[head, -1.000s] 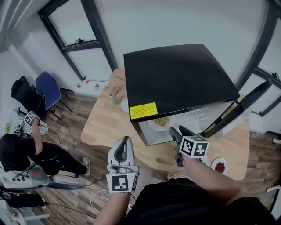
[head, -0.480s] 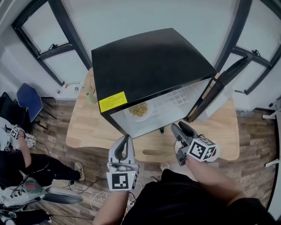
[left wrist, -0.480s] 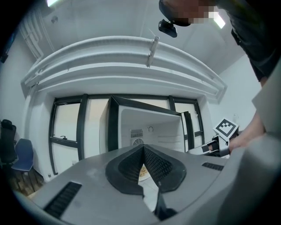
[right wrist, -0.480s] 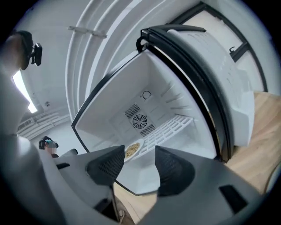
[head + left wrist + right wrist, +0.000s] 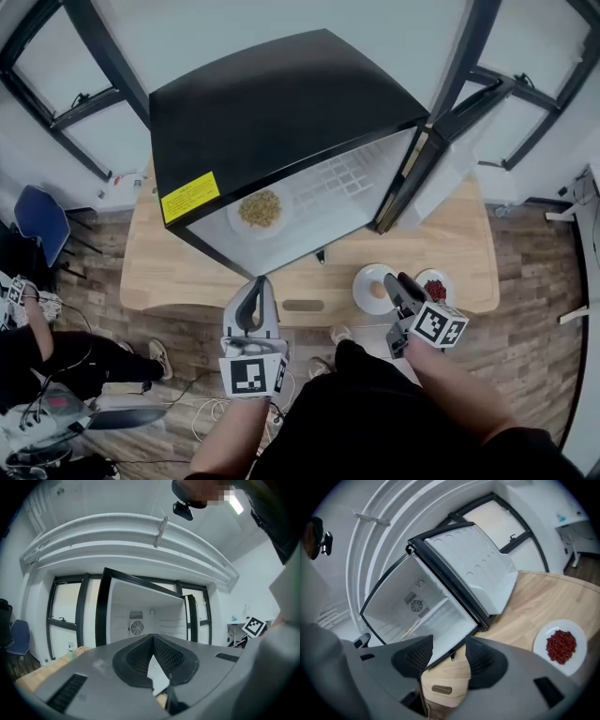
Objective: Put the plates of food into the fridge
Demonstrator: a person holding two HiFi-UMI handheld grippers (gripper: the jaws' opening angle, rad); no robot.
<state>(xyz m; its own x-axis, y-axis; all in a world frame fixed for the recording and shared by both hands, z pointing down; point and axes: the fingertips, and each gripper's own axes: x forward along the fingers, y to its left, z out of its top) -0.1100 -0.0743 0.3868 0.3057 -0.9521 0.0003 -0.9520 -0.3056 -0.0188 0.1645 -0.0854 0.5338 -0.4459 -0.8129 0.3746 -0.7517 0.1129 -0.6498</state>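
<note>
Head view: fridge [image 5: 281,103] holds a yellow-food plate [image 5: 234,218]; left hand-held gripper [image 5: 260,285] clenched, right hand-held gripper [image 5: 398,281] released.

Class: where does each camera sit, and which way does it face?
Head view: on the person's head, steeply down on fridge and table; arms, left tongs, right tongs show.
Left gripper view: on the left tongs, level into the fridge; shut tongs show.
Right gripper view: on the right tongs, tilted down at fridge and red-food plate; open tongs show.
Shared: the fridge.
</note>
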